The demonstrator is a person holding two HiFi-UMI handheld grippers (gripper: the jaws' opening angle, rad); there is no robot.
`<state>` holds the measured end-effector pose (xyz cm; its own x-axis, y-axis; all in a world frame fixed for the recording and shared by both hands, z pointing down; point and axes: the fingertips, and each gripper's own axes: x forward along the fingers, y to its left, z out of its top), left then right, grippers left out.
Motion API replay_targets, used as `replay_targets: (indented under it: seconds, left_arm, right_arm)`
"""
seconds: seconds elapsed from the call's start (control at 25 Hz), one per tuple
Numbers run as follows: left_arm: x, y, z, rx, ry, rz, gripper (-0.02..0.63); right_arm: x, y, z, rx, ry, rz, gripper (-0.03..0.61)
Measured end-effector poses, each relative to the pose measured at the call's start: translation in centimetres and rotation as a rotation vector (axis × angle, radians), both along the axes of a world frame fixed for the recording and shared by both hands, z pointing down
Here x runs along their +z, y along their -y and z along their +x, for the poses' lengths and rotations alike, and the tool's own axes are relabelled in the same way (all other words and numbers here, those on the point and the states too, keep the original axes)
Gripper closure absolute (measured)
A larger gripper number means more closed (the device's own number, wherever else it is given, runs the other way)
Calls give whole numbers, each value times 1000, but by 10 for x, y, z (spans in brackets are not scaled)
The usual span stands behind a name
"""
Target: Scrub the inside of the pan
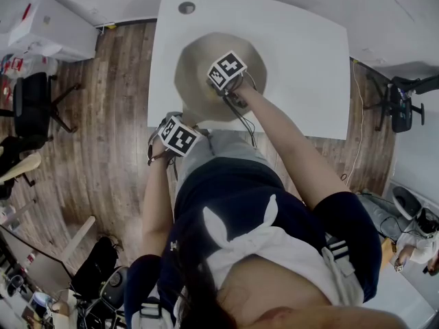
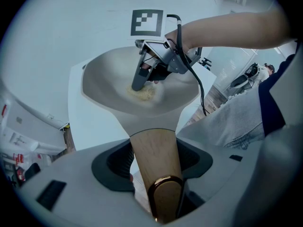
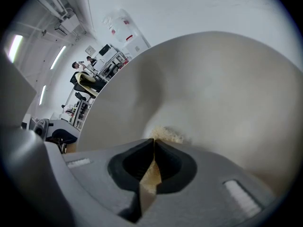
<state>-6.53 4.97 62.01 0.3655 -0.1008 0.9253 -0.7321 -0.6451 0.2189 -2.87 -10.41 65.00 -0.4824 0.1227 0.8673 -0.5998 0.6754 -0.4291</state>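
On the white tabletop [image 1: 295, 60], the pan [image 1: 195, 81] sits centred, its wooden handle [image 2: 154, 150] pointing to 6 o'clock. The left claw [image 2: 154, 183] is clamped on that handle, likely to steady the pan. The right claw [image 3: 154, 150], pinched closed on a yellowish scrubber [image 3: 166, 135], presses it against the pan's floor.

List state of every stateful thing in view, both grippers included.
Left gripper: shut on pan handle.
Right gripper: shut on scrub pad, tips inside pan.
Pan handle: wooden, clamped in left jaws.
Scrub pad: yellowish, pressed on pan's inner surface.
Pan: upright on white table, no lid.
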Motion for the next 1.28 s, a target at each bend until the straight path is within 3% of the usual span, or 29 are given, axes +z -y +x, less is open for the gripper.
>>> replay_targets:
  seconds: [0.4, 0.96, 1.16, 1.2, 1.28]
  left_arm:
    - [2, 1, -3, 1, 2, -2, 360]
    - [1, 1, -3, 15, 4, -8, 360]
    - [1, 2, -3, 24, 10, -8, 360]
    - [1, 1, -4, 28, 12, -13, 360]
    - [4, -4, -5, 51, 19, -31, 359]
  right_arm:
    - [0, 26, 1, 48, -15, 126, 571]
    - [-1, 33, 23, 163, -84, 125, 569]
    - [-5, 27, 22, 180, -8, 73, 562]
    - [-7, 25, 19, 193, 19, 56, 516]
    - [-11, 24, 17, 224, 59, 46, 497]
